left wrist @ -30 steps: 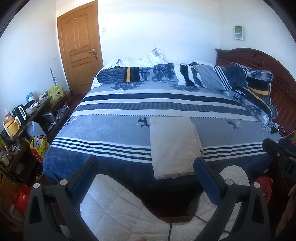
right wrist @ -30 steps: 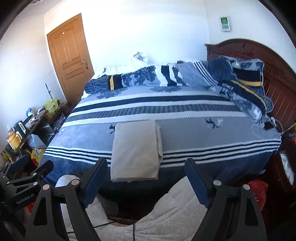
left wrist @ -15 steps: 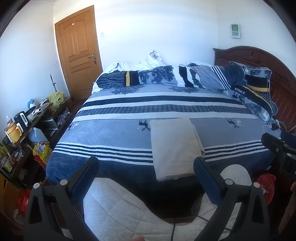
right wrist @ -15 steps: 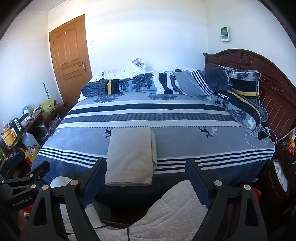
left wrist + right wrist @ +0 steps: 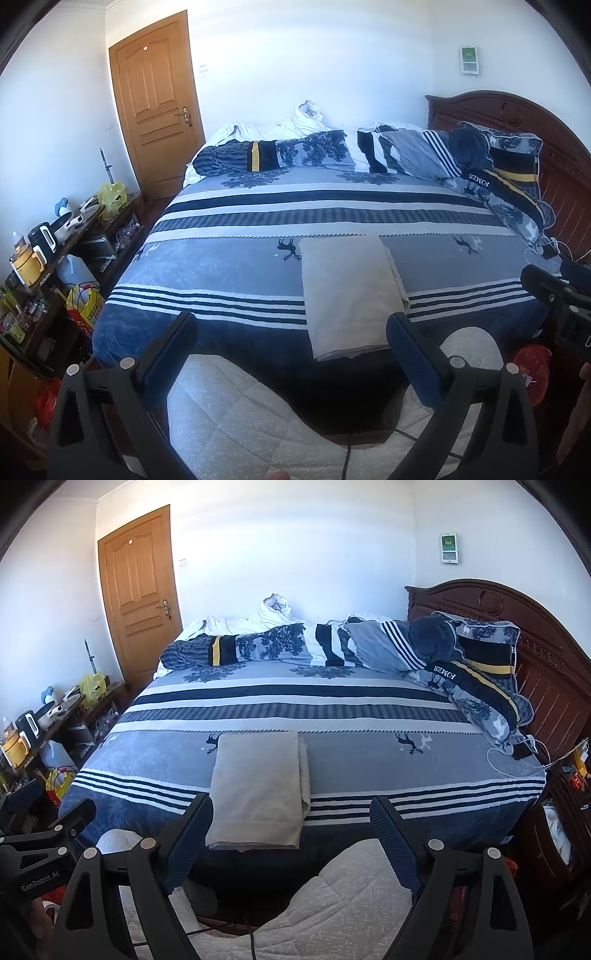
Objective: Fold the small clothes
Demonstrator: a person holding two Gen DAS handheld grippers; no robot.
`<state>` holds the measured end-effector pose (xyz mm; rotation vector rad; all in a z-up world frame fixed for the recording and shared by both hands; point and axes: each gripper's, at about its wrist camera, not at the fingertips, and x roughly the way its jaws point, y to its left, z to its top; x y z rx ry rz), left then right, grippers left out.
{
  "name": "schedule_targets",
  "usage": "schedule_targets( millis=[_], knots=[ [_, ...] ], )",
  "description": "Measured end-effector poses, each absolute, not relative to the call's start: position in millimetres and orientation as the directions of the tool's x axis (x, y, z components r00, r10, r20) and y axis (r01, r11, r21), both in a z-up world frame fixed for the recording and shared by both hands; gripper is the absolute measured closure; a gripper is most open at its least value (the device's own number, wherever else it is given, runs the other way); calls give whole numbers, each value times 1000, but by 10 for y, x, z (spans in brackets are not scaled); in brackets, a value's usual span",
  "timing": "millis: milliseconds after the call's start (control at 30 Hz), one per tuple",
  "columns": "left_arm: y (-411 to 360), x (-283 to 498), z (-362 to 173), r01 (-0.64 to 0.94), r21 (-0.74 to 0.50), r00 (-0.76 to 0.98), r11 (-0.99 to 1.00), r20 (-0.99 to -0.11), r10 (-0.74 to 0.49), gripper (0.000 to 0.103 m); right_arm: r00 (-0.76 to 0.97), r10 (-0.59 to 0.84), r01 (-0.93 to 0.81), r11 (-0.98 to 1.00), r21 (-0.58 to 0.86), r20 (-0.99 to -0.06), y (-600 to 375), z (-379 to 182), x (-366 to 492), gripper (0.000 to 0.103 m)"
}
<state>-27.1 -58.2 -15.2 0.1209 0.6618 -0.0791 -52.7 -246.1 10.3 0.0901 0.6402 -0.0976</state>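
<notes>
Fingers (image 5: 181,332) of the left gripper (image 5: 291,334) are spread wide and hold nothing; the right gripper (image 5: 291,814) shows the same wide gap and is likewise empty. Both tools hang back from the bed edge, well apart from the cloth, which suggests a stand-off position for inspecting the result or selecting the next item.

Bed (image 5: 236,266): covered with a blue, white and navy striped blanket that serves as the flat work surface. Its near half is kept bare so a garment can lie smooth.

Headboard (image 5: 546,672): dark carved wood, on the right side of both views.

Pillows and bedding (image 5: 332,646): piled along the far side and toward the headboard, well apart from the working zone.

Folded beige cloth (image 5: 349,291): lies flat near the front edge of the bed, slightly right of centre in the left wrist view. It forms a neat rectangle with a second layer showing along its right side, so the fold appears largely complete. Placement near the front edge keeps it within easy reach.

Side shelf (image 5: 55,251): cluttered, at far left, not involved.
</notes>
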Motion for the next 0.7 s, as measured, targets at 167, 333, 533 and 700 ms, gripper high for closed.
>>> schedule_targets(
  millis=[167,333,533,700],
  knots=[
    [-579,-264,-149,110,89,788,990,-615,-33,1,798,-65,116,992,47,-599,-2454,106,-514,13],
    [-573,-269,-149,105,83,786,991,-617,-32,1,796,-63,114,992,47,-603,-2421,99,-515,13],
    [-598,-274,-151,104,91,789,990,-614,-27,1,791,-59,110,993,46,-610,-2431,70,-496,13],
    [-628,-286,-162,110,96,789,989,-614,-29,1,788,-59,114,992,52,-613,-2448,47,-496,13]
  ],
)
